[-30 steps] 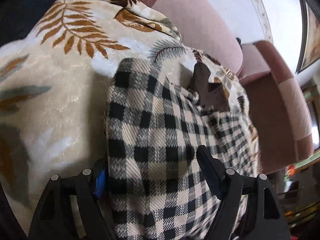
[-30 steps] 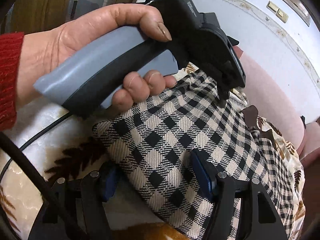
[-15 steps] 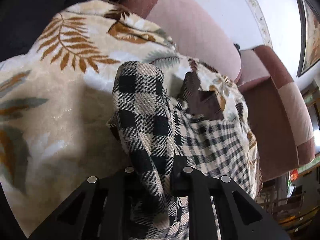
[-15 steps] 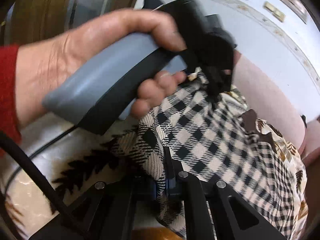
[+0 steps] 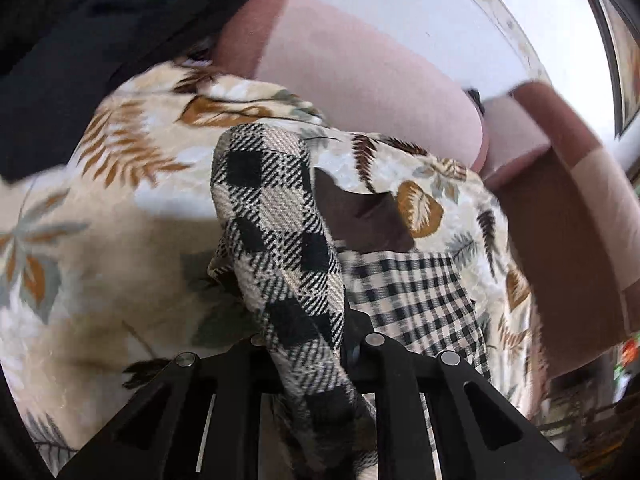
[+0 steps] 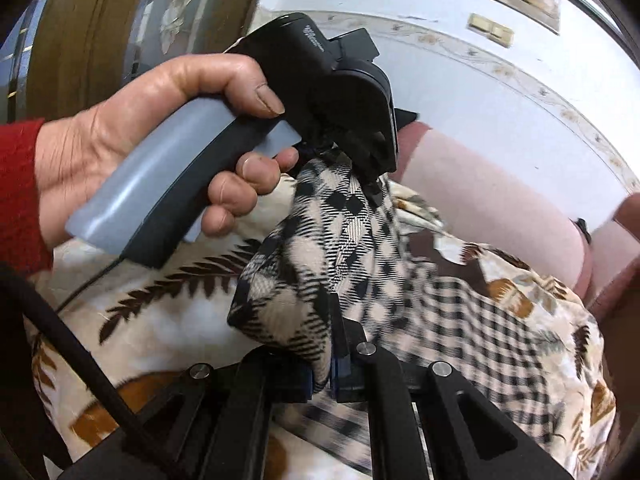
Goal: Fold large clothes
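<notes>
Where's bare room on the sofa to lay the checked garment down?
Freest patch: the leaf-print blanket left of the checked garment, below the black cloth. Crowded: centre and right, where the garment's trailing part reaches the brown armrest, and where the left gripper and right gripper clamp it.

1. The checked cloth (image 5: 420,300) lies on the leaf-print blanket (image 5: 100,240), which covers the sofa (image 5: 360,80).
2. The sofa back rises at 12 o'clock, behind the blanket.
3. The armrest (image 5: 560,208) stands at 3 o'clock.
</notes>
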The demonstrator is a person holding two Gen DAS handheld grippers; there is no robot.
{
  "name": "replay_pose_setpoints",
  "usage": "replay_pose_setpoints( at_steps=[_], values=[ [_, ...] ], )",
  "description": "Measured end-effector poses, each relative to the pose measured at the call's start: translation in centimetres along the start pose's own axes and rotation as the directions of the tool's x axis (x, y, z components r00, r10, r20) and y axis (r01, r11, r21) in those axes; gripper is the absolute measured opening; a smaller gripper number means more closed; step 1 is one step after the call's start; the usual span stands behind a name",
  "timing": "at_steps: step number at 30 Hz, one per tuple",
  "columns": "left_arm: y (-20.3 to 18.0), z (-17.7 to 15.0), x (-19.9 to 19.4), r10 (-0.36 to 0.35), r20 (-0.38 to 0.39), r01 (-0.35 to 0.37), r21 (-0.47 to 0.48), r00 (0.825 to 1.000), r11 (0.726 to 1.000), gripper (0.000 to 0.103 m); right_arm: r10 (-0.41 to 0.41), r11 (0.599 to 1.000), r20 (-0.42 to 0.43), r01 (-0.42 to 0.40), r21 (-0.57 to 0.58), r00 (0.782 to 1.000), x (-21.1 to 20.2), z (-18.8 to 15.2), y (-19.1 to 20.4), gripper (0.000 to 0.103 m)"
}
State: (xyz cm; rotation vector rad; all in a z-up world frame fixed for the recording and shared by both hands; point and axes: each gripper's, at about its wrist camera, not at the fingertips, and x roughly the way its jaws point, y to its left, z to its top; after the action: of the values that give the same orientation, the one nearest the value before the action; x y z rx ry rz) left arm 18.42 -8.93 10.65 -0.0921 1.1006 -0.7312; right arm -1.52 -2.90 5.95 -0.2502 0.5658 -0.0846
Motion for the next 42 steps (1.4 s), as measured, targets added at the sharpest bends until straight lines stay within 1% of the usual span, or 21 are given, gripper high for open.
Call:
replay_pose_setpoints(
  at_steps=[3, 5, 10, 12, 13, 16, 18, 22, 24, 26, 27, 29, 31, 32, 33, 34, 35, 36, 37, 39, 42],
  values=[
    [-5.0, 0.3, 1.3, 0.046, -0.012, -0.045, 0.089, 0.999, 0.995, 0.013, -0.021, 0.998, 0.002, 0.021, 0.062, 1.0, -1.1, -0.8, -3.5, 0.005],
    [-7.8, 0.3, 2.5, 0.057, -0.027, -0.053, 0.124, 0.998, 0.991, 0.013, -0.036, 0.996, 0.001, 0.035, 0.081, 0.999, -2.0, -1.3, -4.7, 0.005],
    [-14.1, -0.1, 7.0, 0.088, -0.076, -0.074, 0.175, 0.993, 0.982, 0.013, -0.093, 0.986, -0.022, 0.095, 0.138, 0.995, -3.6, -3.8, -9.1, 0.005],
    [-15.8, -0.2, 8.9, 0.102, -0.096, -0.083, 0.187, 0.99, 0.979, 0.013, -0.098, 0.976, -0.045, 0.105, 0.19, 0.994, -3.8, -4.9, -11.0, 0.006],
    [-17.0, -0.4, 10.2, 0.116, -0.11, -0.093, 0.199, 0.987, 0.976, 0.013, -0.091, 0.967, -0.063, 0.103, 0.234, 0.994, -3.8, -5.6, -12.5, 0.006],
    [-19.3, -0.8, 13.4, 0.158, -0.136, -0.124, 0.23, 0.978, 0.965, 0.014, -0.079, 0.944, -0.099, 0.106, 0.313, 0.992, -3.7, -6.9, -14.9, 0.006],
    [-20.5, -1.1, 15.1, 0.182, -0.149, -0.143, 0.243, 0.972, 0.959, 0.014, -0.082, 0.928, -0.134, 0.124, 0.351, 0.988, -3.2, -8.0, -16.4, 0.006],
    [-21.8, -1.5, 17.7, 0.21, -0.175, -0.161, 0.259, 0.962, 0.952, 0.014, -0.062, 0.897, -0.184, 0.136, 0.42, 0.981, -2.4, -9.6, -19.1, 0.006],
    [-22.1, -1.8, 18.8, 0.217, -0.184, -0.164, 0.267, 0.959, 0.95, 0.018, -0.046, 0.883, -0.201, 0.134, 0.45, 0.979, -2.3, -10.3, -20.2, 0.006],
    [-22.2, -2.0, 19.3, 0.202, -0.194, -0.145, 0.272, 0.96, 0.951, 0.023, -0.012, 0.87, -0.222, 0.12, 0.478, 0.975, -1.8, -11.0, -20.7, 0.006],
    [-22.2, -2.1, 19.3, 0.191, -0.195, -0.135, 0.268, 0.962, 0.954, 0.027, 0.009, 0.862, -0.235, 0.112, 0.494, 0.972, -1.5, -11.4, -20.9, 0.006],
    [-22.1, -2.1, 18.9, 0.154, -0.197, -0.105, 0.239, 0.968, 0.965, 0.031, 0.028, 0.859, -0.246, 0.103, 0.502, 0.969, -1.4, -11.8, -20.9, 0.006],
    [-22.1, -2.0, 18.0, 0.127, -0.195, -0.083, 0.222, 0.973, 0.972, 0.032, 0.025, 0.863, -0.251, 0.105, 0.494, 0.968, -1.3, -12.1, -20.8, 0.008],
    [-22.1, -2.1, 17.2, 0.111, -0.192, -0.068, 0.218, 0.975, 0.974, 0.035, 0.022, 0.865, -0.249, 0.106, 0.49, 0.968, -1.5, -12.2, -20.8, 0.01],
    [-22.0, -2.1, 16.4, 0.091, -0.185, -0.05, 0.213, 0.978, 0.976, 0.041, 0.021, 0.864, -0.248, 0.107, 0.492, 0.968, -1.6, -12.4, -20.9, 0.017],
    [-21.9, -2.3, 15.0, 0.061, -0.17, -0.025, 0.207, 0.984, 0.978, 0.046, 0.018, 0.861, -0.252, 0.113, 0.495, 0.968, -1.7, -12.5, -21.1, 0.021],
    [-21.7, -2.5, 14.1, 0.053, -0.153, -0.02, 0.206, 0.987, 0.978, 0.054, 0.015, 0.854, -0.256, 0.121, 0.506, 0.967, -1.8, -12.8, -21.5, 0.021],
    [-21.6, -2.8, 12.7, 0.052, -0.125, -0.025, 0.212, 0.991, 0.977, 0.055, 0.02, 0.846, -0.257, 0.121, 0.519, 0.966, -1.8, -13.0, -21.8, 0.021],
    [-21.5, -3.0, 11.9, 0.052, -0.11, -0.027, 0.22, 0.993, 0.975, 0.055, 0.034, 0.833, -0.255, 0.113, 0.542, 0.966, -1.8, -13.2, -22.4, 0.021],
    [-21.0, -3.8, 9.8, 0.068, -0.079, -0.046, 0.247, 0.995, 0.968, 0.057, 0.085, 0.788, -0.245, 0.085, 0.61, 0.966, -1.9, -13.9, -23.5, 0.022],
    [-19.7, -5.4, 7.5, 0.132, -0.017, -0.122, 0.264, 0.991, 0.957, 0.058, 0.147, 0.719, -0.217, 0.047, 0.694, 0.965, -2.3, -14.6, -24.8, 0.026]
  ],
)
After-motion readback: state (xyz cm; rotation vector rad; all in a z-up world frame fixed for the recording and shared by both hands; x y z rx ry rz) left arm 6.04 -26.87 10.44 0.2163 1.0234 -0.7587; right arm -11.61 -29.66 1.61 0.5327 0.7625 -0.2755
